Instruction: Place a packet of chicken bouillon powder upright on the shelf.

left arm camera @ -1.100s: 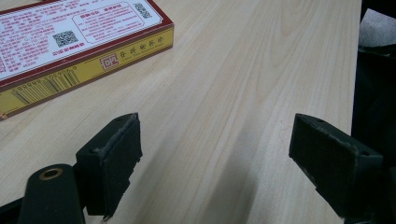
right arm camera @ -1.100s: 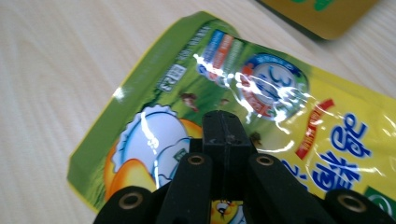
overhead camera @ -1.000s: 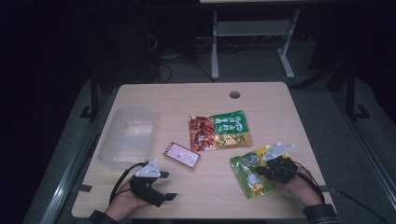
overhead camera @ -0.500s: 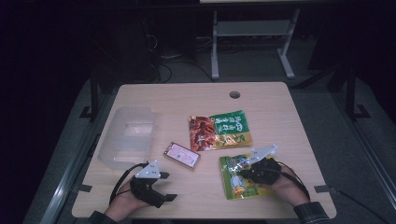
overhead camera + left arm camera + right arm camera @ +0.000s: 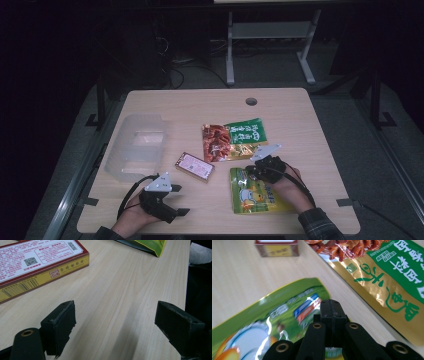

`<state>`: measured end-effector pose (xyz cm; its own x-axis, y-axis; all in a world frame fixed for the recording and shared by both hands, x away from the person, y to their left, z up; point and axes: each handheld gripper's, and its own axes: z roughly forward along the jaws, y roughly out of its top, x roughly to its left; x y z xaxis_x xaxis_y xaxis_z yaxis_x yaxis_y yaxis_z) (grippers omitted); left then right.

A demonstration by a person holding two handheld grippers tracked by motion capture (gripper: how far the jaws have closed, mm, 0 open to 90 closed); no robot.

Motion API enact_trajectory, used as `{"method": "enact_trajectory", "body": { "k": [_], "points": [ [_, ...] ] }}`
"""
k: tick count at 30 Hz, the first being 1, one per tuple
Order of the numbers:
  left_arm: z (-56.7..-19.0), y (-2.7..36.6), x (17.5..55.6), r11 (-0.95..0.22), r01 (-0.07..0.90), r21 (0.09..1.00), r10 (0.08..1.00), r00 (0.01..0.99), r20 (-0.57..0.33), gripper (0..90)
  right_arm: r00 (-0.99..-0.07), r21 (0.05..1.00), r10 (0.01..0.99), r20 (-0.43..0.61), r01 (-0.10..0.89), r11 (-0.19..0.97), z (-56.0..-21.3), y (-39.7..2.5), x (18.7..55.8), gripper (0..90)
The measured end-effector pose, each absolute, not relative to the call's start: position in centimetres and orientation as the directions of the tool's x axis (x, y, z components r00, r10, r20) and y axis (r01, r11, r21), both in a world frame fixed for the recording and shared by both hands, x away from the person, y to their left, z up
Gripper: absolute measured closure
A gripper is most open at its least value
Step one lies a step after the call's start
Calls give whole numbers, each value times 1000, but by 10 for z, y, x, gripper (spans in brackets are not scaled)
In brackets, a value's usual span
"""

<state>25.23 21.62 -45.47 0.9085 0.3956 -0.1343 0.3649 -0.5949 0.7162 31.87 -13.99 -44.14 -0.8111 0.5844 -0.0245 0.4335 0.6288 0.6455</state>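
Note:
A yellow-green pouch point(image 5: 255, 196) lies flat at the table's front right. My right gripper point(image 5: 249, 173) is at its far edge, jaws pressed together on the pouch point(image 5: 274, 322); in the right gripper view the gripper point(image 5: 330, 306) is shut on it. Just beyond lies a red and green snack bag point(image 5: 234, 140), seen close up as the snack bag point(image 5: 392, 280). A small red and yellow box point(image 5: 195, 166) lies mid-table. My left gripper point(image 5: 180, 200) rests open at the front left, and in its own view the left gripper point(image 5: 115, 315) spans bare wood right of the box point(image 5: 37, 262).
A clear plastic container point(image 5: 135, 147) stands at the left side of the wooden table point(image 5: 300, 125). A round cable hole point(image 5: 251, 101) sits near the far edge. The table's front edge is close behind both hands.
My right gripper has moved left and slightly away from the front edge, and the yellow-green pouch has slid left with it. The left gripper has stayed put.

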Motion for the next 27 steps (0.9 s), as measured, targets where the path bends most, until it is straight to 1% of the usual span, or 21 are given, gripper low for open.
{"method": "enact_trajectory", "body": {
  "k": [4,9,12,14,16,21,23,27],
  "points": [
    [-455,217,252,-595,364,716,395,909,-134,164,-831,638,556,-15,420,645,-445,-127,322,900],
    [-454,217,251,-592,367,717,398,907,-136,164,-882,641,472,5,365,675,-446,-116,314,900],
    [-454,217,251,-594,365,717,396,908,-134,163,-900,642,437,-2,334,690,-446,-109,306,900],
    [-454,217,251,-596,359,718,393,910,-129,163,-902,650,430,-21,315,692,-442,-110,303,900],
    [-454,217,251,-591,360,722,394,910,-132,164,-890,667,456,3,341,662,-436,-119,302,900],
    [-453,218,250,-585,365,724,396,908,-138,164,-873,650,488,9,376,660,-435,-142,296,900],
    [-452,217,250,-584,359,728,391,910,-135,163,-877,616,478,40,398,680,-445,-149,293,900],
    [-451,215,249,-581,352,734,385,913,-133,163,-895,625,442,52,375,685,-447,-140,291,900]
  ]
}}
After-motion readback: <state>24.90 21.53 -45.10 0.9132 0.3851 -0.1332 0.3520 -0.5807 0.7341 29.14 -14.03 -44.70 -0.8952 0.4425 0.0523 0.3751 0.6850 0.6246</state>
